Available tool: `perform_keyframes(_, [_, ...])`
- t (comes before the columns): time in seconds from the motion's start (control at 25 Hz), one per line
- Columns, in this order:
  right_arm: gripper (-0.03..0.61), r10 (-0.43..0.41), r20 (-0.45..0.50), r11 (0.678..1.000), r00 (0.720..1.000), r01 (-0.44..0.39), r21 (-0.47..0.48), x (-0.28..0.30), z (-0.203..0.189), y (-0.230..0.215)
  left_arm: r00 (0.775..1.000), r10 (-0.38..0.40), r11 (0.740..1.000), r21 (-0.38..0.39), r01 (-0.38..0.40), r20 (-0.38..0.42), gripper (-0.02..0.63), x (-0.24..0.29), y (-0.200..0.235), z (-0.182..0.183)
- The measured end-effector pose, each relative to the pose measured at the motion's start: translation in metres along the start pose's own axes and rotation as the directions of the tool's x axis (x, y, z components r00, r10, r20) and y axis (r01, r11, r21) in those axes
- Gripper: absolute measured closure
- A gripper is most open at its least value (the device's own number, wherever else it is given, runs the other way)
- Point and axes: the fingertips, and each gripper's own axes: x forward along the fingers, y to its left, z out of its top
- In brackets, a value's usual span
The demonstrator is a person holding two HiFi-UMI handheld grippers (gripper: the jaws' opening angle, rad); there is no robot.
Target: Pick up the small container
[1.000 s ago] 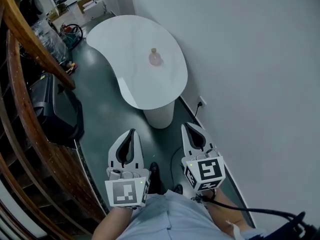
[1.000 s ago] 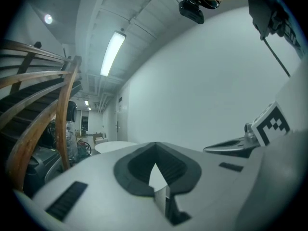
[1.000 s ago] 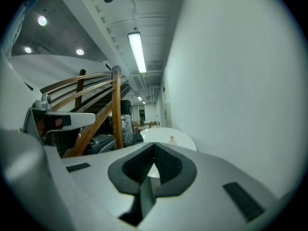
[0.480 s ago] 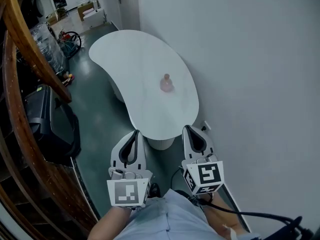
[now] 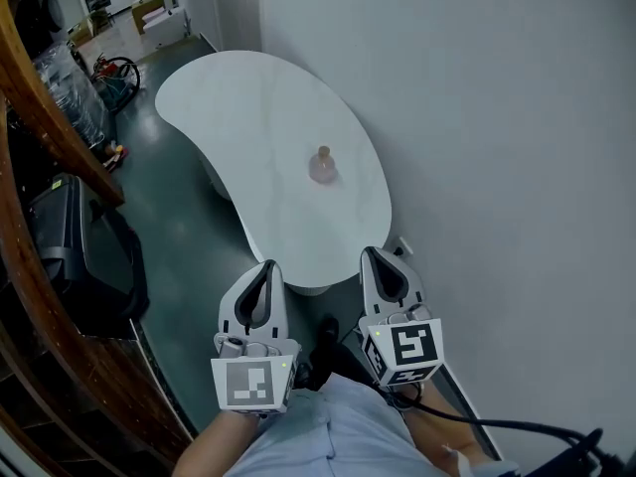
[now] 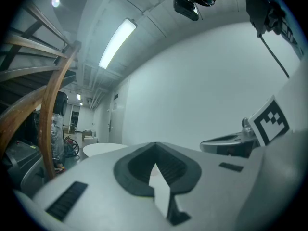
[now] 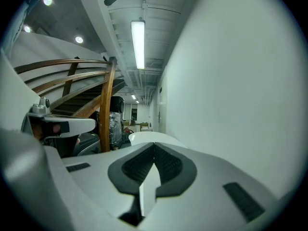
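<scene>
The small container (image 5: 322, 166), a pinkish bottle with a brown stopper, stands upright on the white kidney-shaped table (image 5: 260, 117), near its right edge. My left gripper (image 5: 262, 269) and right gripper (image 5: 379, 257) hang side by side in front of the table's near end, well short of the container. Both are shut with nothing between the jaws. In the left gripper view, the left gripper (image 6: 154, 147) points at the table (image 6: 102, 149), and the container is hidden. From the right gripper view, the right gripper (image 7: 154, 146) is aimed along the table's edge (image 7: 147, 137).
A white wall (image 5: 497, 147) runs along the table's right side, with a socket (image 5: 402, 247) low down. A wooden stair railing (image 5: 45, 132) and a black case (image 5: 78, 256) stand to the left. Boxes and a wheeled object (image 5: 111, 71) sit beyond the table.
The table and container now lie nearer to both grippers than one second ago. The grippers keep their side-by-side pose and stay shut.
</scene>
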Motion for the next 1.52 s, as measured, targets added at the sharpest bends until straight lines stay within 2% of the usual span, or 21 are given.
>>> perform_keyframes(0.24, [0.577,-0.002,-0.007,1.0,1.0,0.003,0.021,0.028,-0.003,-0.01,1.0,-0.008,1.0,0.018,0.009,-0.022,0.615,0.032,0.009,-0.002])
perform_keyframes(0.52, [0.577,0.012,-0.017,0.998,1.0,-0.011,0.058,0.074,-0.004,-0.042,0.999,-0.013,0.999,0.047,0.015,-0.039,0.615,0.085,0.013,-0.003])
perform_keyframes(0.92, [0.577,0.091,0.043,0.991,0.995,-0.095,0.094,0.148,0.021,-0.089,0.999,0.032,0.992,0.121,-0.029,-0.024,0.615,0.165,0.014,0.02])
perform_keyframes(1.12, [0.577,0.137,0.069,0.984,0.988,-0.144,0.102,0.17,0.029,-0.093,0.997,0.07,0.988,0.142,-0.067,-0.014,0.615,0.18,0.015,0.031])
perform_keyframes(1.28, [0.577,0.175,0.084,0.976,0.981,-0.184,0.115,0.188,0.029,-0.089,0.995,0.096,0.984,0.15,-0.092,-0.021,0.615,0.183,0.024,0.024])
perform_keyframes(1.52, [0.577,0.205,0.054,0.969,0.977,-0.211,0.126,0.205,0.016,-0.084,0.993,0.108,0.986,0.134,-0.102,-0.04,0.615,0.194,0.031,0.014])
